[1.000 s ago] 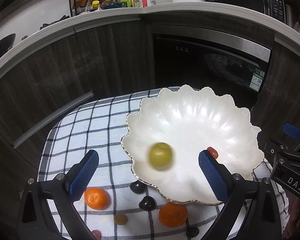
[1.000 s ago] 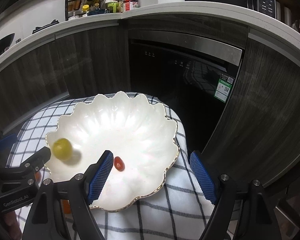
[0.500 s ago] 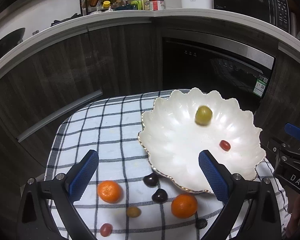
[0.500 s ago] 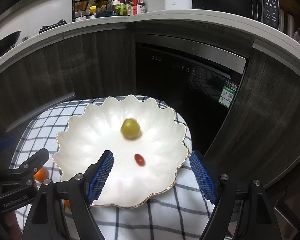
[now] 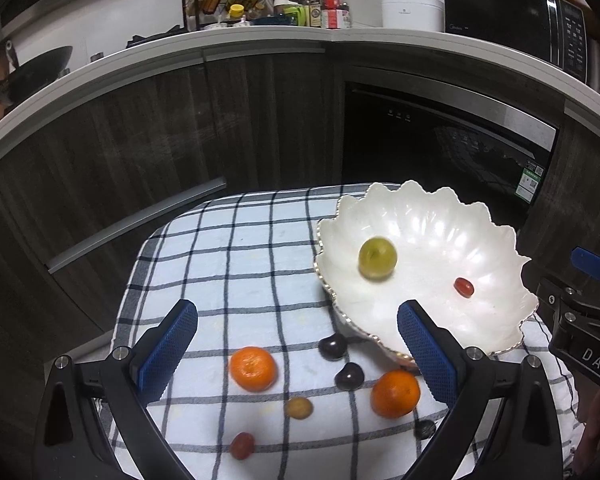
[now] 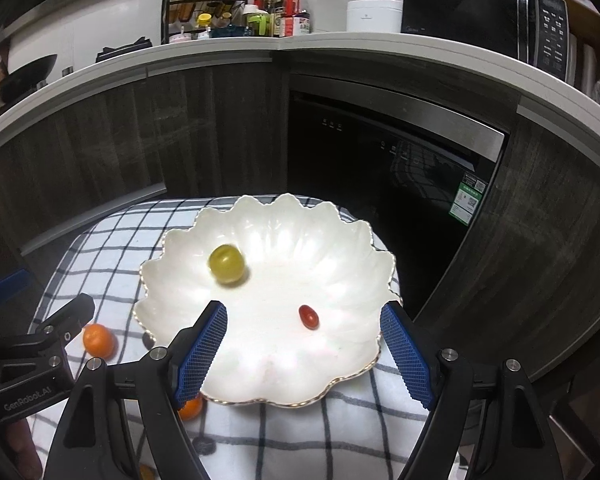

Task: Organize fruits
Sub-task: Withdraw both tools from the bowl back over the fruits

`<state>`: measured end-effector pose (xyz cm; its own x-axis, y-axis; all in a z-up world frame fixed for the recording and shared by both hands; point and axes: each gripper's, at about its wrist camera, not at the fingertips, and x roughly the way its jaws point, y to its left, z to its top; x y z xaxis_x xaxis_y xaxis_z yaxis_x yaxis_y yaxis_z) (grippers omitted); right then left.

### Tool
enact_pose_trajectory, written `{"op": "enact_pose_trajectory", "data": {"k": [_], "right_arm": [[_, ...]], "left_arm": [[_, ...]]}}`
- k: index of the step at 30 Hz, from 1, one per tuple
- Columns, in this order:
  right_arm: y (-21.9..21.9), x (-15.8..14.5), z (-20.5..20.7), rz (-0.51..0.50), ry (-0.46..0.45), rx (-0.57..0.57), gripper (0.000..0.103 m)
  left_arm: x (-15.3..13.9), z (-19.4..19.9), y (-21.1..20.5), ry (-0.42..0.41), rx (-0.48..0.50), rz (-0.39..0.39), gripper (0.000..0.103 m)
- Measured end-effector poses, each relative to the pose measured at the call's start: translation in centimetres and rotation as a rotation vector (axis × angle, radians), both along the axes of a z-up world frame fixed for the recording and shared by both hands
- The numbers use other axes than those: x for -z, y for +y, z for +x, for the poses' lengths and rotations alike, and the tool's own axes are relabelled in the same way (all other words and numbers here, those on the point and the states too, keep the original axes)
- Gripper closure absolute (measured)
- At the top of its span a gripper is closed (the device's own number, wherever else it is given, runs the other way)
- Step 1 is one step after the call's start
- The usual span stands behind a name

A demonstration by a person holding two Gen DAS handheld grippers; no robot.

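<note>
Holding two fruits, green grape [image 5: 377, 258] and red tomato [image 5: 463, 287], in bowl [image 5: 496, 248] ahead of both empty, spread grippers, left [image 5: 296, 354] and right [image 6: 303, 356]; two oranges [image 5: 253, 368] and five smaller fruits remaining on cloth [image 5: 236, 256] between left gripper's jaws.

My left gripper [image 5: 298, 350] and right gripper [image 6: 304, 350] share black triangular arms, silver screws and blue cross-hatched pads [image 6: 204, 346]. White lettering marks their black bodies, with blue tabs behind.

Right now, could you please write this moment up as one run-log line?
left gripper: open, empty | right gripper: open, empty | white scalloped bowl: green grape, red cherry tomato | checked cloth: two oranges, small fruits remaining
</note>
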<state>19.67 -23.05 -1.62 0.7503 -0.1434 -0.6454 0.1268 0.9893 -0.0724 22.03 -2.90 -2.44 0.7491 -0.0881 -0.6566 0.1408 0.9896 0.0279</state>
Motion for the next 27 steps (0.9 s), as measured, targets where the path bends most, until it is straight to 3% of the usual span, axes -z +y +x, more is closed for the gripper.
{"op": "enact_pose_trajectory", "data": {"k": [27], "right_arm": [[6.2, 1.3, -2.2, -0.013, 0.014, -0.091, 0.023]], "left_arm": [[1.5, -3.4, 5.6, 0.016, -0.056, -0.003, 0.001]]}}
